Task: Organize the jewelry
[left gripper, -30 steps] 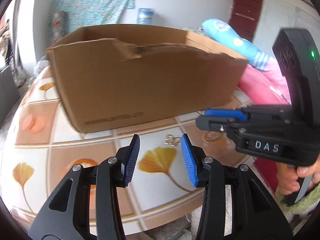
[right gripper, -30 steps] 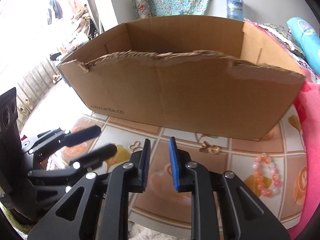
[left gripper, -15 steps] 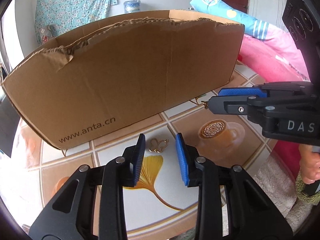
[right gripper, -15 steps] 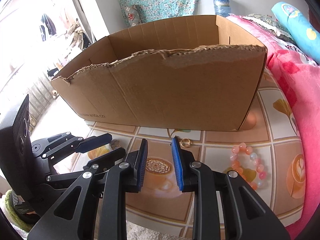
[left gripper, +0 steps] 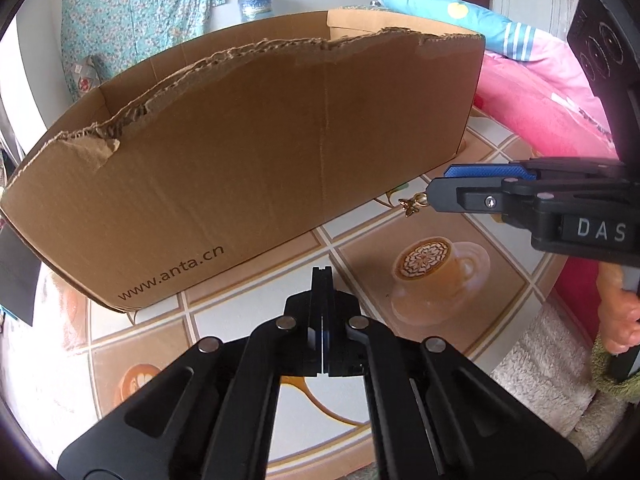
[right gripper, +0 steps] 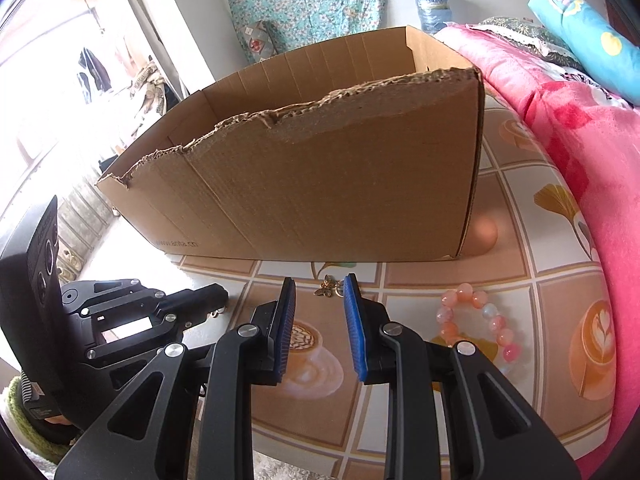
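My right tongs [right gripper: 320, 279] are released, pads apart, and the little gold butterfly charm [right gripper: 329, 286] lies on the table [right gripper: 520, 280] straight ahead of their tips, just in front of the near wall of the cardboard box [right gripper: 320, 184]. Its long axis runs across the gap, wings toward my left pad and ring toward the right, so I judge a short push forward and a squeeze would catch it. The right tongs are much the nearer. My left tongs [left gripper: 322, 276] are clenched; a small gold loop [right gripper: 219, 312] shows beside their tip, but I cannot tell whether they pinch it. A pink bead bracelet [right gripper: 476, 324] lies near the table's right edge. The cloth is glossy, printed with coffee cups; a pink blanket [right gripper: 580, 128] crowds the right side.
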`<state>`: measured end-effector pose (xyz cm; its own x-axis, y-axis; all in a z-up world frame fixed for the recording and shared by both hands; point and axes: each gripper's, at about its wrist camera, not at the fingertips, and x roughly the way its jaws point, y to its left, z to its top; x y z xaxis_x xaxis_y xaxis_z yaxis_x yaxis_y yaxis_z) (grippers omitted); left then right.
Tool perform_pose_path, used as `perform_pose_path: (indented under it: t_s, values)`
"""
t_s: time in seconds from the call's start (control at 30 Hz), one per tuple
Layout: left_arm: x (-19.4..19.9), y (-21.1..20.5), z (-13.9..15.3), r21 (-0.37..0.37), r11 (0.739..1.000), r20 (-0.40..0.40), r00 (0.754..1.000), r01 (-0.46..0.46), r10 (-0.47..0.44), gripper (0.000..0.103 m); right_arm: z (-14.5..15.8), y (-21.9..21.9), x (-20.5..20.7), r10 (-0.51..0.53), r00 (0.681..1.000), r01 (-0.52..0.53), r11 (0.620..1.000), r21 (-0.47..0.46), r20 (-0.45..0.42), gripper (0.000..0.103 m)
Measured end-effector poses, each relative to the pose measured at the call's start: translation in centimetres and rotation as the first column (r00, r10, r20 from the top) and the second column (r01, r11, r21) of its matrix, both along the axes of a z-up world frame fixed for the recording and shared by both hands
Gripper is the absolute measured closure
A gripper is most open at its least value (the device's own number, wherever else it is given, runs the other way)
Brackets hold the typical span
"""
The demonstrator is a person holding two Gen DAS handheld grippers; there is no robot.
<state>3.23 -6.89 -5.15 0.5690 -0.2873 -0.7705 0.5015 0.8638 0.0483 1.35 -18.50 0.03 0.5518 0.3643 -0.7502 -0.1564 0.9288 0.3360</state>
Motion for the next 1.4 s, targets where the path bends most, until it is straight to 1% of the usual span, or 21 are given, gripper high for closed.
perform_pose_path:
  t_s: [0.1, 0.23, 0.33, 0.37, 0.4, 0.47, 0.5, 0.67, 0.87, 1.07, 1.13, 1.2, 1.27, 1.3, 1.4]
  values:
    - [0.0, 0.1, 0.1, -0.014, 1.0, -0.01, 1.0, -0.002, 0.002, 0.103, 0.0, 0.1, -0.1, 0.003, 1.0, -0.003, 1.0, 0.004, 0.002, 0.078]
    - [-1.0, 1.2, 0.8, -0.055, 0.998, 0.016, 1.0, -0.002, 0.003, 0.103, 0.1, 1.0, -0.3, 0.034, 0.999, -0.034, 0.999, -0.005, 0.009, 0.078]
    - [-1.5, 1.6, 0.7, -0.073, 0.997, -0.007, 1.0, 0.012, -0.013, 0.103, 0.2, 2.1, -0.1, 0.061, 0.998, -0.06, 0.998, -0.015, 0.013, 0.078]
    - [-1.7, 1.6, 0.4, -0.069, 0.997, -0.014, 1.0, 0.015, -0.016, 0.1, 0.2, 2.3, 0.0, 0.064, 0.998, -0.064, 0.998, -0.013, 0.012, 0.078]
    - [-2.0, 1.5, 0.2, -0.06, 0.998, -0.014, 1.0, 0.018, -0.019, 0.094, 0.1, 2.5, 0.2, 0.068, 0.998, -0.068, 0.998, -0.009, 0.01, 0.078]
    - [-2.1, 1.0, -0.3, -0.023, 1.0, -0.004, 1.0, 0.012, -0.012, 0.087, 0.1, 2.9, 0.4, 0.075, 0.997, -0.075, 0.997, -0.005, 0.009, 0.078]
    - [-2.2, 0.8, -0.4, -0.01, 1.0, 0.004, 1.0, 0.012, -0.012, 0.086, 0.2, 3.1, 0.5, 0.079, 0.997, -0.079, 0.997, -0.002, 0.009, 0.078]
    - [-1.8, 0.8, -0.6, -0.014, 1.0, 0.007, 1.0, -0.003, 0.003, 0.086, 0.3, 4.4, 0.8, 0.113, 0.993, -0.113, 0.994, 0.002, 0.014, 0.078]
    - [-1.4, 1.3, -0.5, 0.019, 0.999, 0.015, 1.0, -0.027, 0.026, 0.086, -0.1, 5.0, 1.5, 0.156, 0.988, -0.156, 0.988, 0.015, 0.001, 0.078]
    - [-0.6, 1.7, -0.5, 0.042, 0.995, 0.03, 0.995, -0.095, 0.094, 0.086, -0.7, 4.8, 1.7, 0.169, 0.985, -0.168, 0.985, 0.03, -0.019, 0.078]
    - [-0.3, 1.8, -0.5, 0.03, 0.993, 0.017, 0.993, -0.118, 0.117, 0.086, -0.6, 4.6, 1.6, 0.164, 0.986, -0.163, 0.986, 0.032, -0.018, 0.078]
    - [-0.6, 1.8, -0.2, -0.013, 0.994, -0.006, 0.994, -0.112, 0.112, 0.086, -0.6, 4.4, 1.5, 0.157, 0.987, -0.157, 0.987, 0.032, -0.015, 0.078]
    - [-0.8, 1.6, 0.1, -0.046, 0.995, -0.018, 0.996, -0.086, 0.085, 0.086, -0.5, 4.2, 1.4, 0.151, 0.988, -0.151, 0.988, 0.03, -0.012, 0.078]
    - [-1.0, 1.3, 0.2, -0.043, 0.997, -0.015, 0.997, -0.07, 0.069, 0.086, -0.5, 4.2, 1.3, 0.15, 0.989, -0.149, 0.988, 0.029, -0.011, 0.078]
    - [-1.3, 0.0, -0.3, 0.006, 0.999, -0.003, 0.999, -0.046, 0.046, 0.086, -0.7, 4.2, 1.4, 0.147, 0.989, -0.147, 0.989, 0.032, -0.016, 0.078]
